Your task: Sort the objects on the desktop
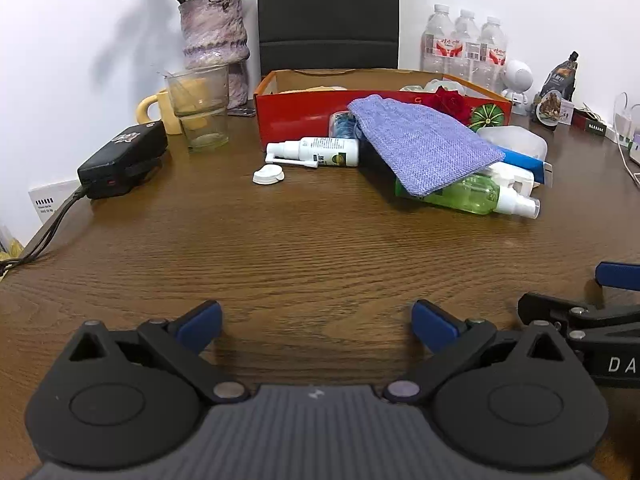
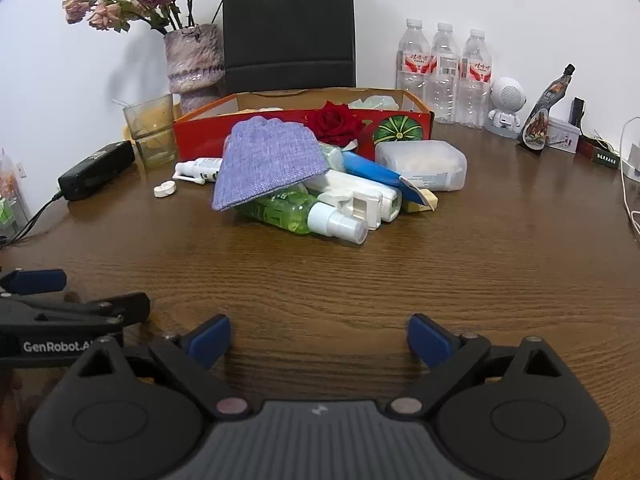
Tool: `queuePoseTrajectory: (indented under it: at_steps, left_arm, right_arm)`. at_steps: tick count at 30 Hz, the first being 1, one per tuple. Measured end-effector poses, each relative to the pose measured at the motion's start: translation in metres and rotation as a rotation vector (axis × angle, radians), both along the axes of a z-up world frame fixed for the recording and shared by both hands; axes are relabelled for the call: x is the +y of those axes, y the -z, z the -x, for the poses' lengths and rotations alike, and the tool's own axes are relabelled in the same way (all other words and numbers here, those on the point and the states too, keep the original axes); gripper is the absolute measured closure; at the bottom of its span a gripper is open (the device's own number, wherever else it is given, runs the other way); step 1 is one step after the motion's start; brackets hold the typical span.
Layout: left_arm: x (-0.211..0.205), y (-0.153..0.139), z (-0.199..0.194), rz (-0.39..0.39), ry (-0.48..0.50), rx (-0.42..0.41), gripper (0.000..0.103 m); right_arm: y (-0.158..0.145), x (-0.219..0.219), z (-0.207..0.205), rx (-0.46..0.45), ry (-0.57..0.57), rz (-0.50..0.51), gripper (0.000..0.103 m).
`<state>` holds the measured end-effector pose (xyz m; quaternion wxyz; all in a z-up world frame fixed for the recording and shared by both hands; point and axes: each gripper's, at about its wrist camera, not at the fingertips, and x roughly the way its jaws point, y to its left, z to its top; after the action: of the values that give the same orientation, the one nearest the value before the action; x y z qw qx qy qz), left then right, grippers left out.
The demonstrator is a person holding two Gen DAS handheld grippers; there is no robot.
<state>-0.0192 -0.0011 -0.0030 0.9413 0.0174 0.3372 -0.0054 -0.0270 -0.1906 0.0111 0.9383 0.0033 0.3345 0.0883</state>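
From the left wrist, your left gripper (image 1: 316, 322) gapes wide, empty, well short of the pile; the purple woven pouch (image 1: 424, 146) drapes limply over bottles before the red box (image 1: 296, 114); pinch its near edge; from the right wrist, your right gripper (image 2: 319, 338) is likewise spread and empty; the green spray bottle (image 2: 296, 212) looks light and slick; grip its body.

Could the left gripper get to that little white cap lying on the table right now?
Probably yes. The left gripper is open, and only bare table lies between it and the white cap, which sits apart from the pile.
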Motion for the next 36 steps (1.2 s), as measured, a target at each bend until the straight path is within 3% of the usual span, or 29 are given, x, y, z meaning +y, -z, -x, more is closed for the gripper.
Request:
queuePoseTrajectory:
  at_steps: [4, 36]
  left_arm:
    - [0.0035, 0.0007, -0.0005, 0.025, -0.002, 0.008, 0.0]
    - [0.0034, 0.0004, -0.0017, 0.025, -0.004, 0.012, 0.0]
  right_arm:
    - [0.001, 0.003, -0.001, 0.011, 0.002, 0.019, 0.0]
    - [0.0017, 0.0056, -0.0032, 0.016, 0.016, 0.041, 0.0]
